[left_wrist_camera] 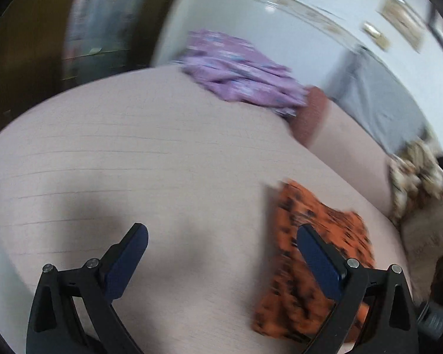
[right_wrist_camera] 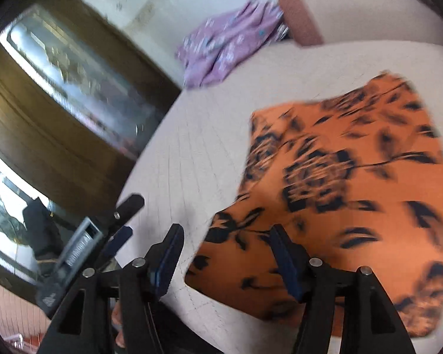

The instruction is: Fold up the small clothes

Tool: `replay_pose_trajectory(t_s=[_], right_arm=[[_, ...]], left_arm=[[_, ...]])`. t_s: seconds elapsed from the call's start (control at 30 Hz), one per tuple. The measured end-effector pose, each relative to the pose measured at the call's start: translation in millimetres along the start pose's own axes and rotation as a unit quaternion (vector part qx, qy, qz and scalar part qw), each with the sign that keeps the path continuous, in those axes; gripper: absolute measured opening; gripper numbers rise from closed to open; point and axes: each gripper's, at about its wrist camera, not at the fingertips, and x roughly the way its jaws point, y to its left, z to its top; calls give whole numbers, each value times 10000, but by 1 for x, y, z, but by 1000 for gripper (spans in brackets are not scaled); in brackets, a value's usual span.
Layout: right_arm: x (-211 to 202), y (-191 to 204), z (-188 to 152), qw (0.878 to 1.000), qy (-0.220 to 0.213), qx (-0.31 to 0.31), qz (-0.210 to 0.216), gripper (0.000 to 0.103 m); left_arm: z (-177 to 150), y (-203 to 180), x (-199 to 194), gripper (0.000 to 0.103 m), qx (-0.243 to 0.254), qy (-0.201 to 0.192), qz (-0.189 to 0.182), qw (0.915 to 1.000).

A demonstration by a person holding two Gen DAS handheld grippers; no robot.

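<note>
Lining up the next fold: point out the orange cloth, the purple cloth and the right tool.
orange cloth [right_wrist_camera: 354,183], right wrist view, middle of the fabric.
purple cloth [right_wrist_camera: 221,47], right wrist view, centre of the heap.
right tool [right_wrist_camera: 224,230], right wrist view, between its open fingertips.

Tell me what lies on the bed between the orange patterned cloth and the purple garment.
Nothing: in the right wrist view only bare pale bedsheet separates the orange cloth from the purple garment.

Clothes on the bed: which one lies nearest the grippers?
The orange black-flowered cloth, lying flat just ahead of both grippers; the purple garment sits crumpled at the far edge.
</note>
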Motion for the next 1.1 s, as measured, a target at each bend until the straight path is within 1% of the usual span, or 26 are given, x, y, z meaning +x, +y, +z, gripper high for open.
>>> replay_pose_trajectory(t_s=[0.03, 0.07, 0.13, 0.17, 0.2, 0.23, 0.27, 0.3, 0.37, 0.4, 0.43, 0.47, 0.53, 0.6, 0.63, 0.73, 0.77, 0.8, 0.83, 0.87, 0.9, 0.93, 1.0, 1.03, 1.07, 1.1], right_arm=[[-12, -6, -1, 9999, -114, 39, -36, 64], [-26, -16, -2, 9996, -246, 63, -133, 65], [-51, -36, -3, 9983, -460, 88, -347, 66], [-59, -42, -2, 9975, -534, 106, -453, 66], [-67, -55, -3, 9962, -612, 178, -590, 67], [-68, -63, 1, 9956, -624, 253, -645, 68], [-71, -81, -2, 9944, -603, 454, -744, 68], [-74, -92, -4, 9933, -578, 582, -810, 68], [-73, -118, -6, 9911, -438, 890, -888, 68], [-75, -128, -7, 9910, -399, 977, -826, 68], [-79, -136, -6, 9908, -395, 1023, -787, 68], [-78, -143, -2, 9909, -397, 1058, -735, 68], [-79, -157, 10, 9912, -380, 1162, -515, 68], [-77, -168, 23, 9903, -417, 1288, -326, 72], [-70, -177, 36, 9895, -392, 1378, -172, 78], [-45, -195, 58, 9863, -156, 1639, 42, 79], [-30, -205, 68, 9833, -31, 1803, 232, 79], [-18, -209, 73, 9809, 64, 1911, 361, 79], [-7, -213, 78, 9789, 193, 1962, 531, 70], [11, -212, 86, 9782, 443, 1888, 747, 36], [16, -206, 92, 9824, 487, 1726, 525, 35], [14, -198, 96, 9868, 402, 1508, 426, 31], [-5, -169, 99, 9968, 111, 787, -20, 30], [-13, -157, 96, 9986, -44, 420, -326, 30], [-11, -154, 87, 9977, -23, 222, -647, 30], [-3, -165, 78, 9960, 136, 390, -793, 30]], left_arm=[[-4, -12, 1, 95, 213, 101, -226, 9995], [-7, -24, 3, 91, 431, 189, -327, 9984], [-18, -45, 13, 88, 853, 523, -346, 9944], [-25, -51, 23, 77, 988, 845, -285, 9911], [-36, -55, 42, 61, 1143, 1387, -141, 9836], [-49, -51, 64, 25, 1162, 1961, 25, 9737], [-54, -43, 71, 26, 934, 2114, -60, 9729], [-50, -38, 67, 26, 684, 2045, -177, 9763], [-38, -43, 56, 26, 669, 1845, -191, 9804], [-31, -48, 47, 27, 774, 1616, -167, 9837], [-25, -53, 42, 36, 877, 1463, -154, 9852], [-19, -57, 40, 53, 927, 1404, -173, 9856], [-4, -67, 46, 73, 986, 1323, -228, 9860], [8, -75, 59, 73, 1100, 1248, -254, 9857], [12, -78, 68, 73, 1171, 1268, -273, 9846], [14, -85, 115, 72, 1343, 1725, 52, 9758], [8, -84, 132, 64, 1378, 1936, 199, 9711], [3, -81, 146, 63, 1307, 2139, 197, 9679], [1, -79, 149, 63, 1216, 2096, 134, 9701], [1, -80, 148, 63, 1241, 2016, 167, 9714], [0, -83, 146, 61, 1345, 1946, 201, 9714], [-2, -88, 144, 60, 1542, 1856, 220, 9702], [-5, -94, 144, 61, 1844, 1743, 246, 9670], [-6, -95, 146, 62, 1899, 1734, 243, 9661], [-5, -95, 150, 63, 1849, 1766, 201, 9665], [-4, -94, 153, 65, 1759, 1807, 172, 9675]])
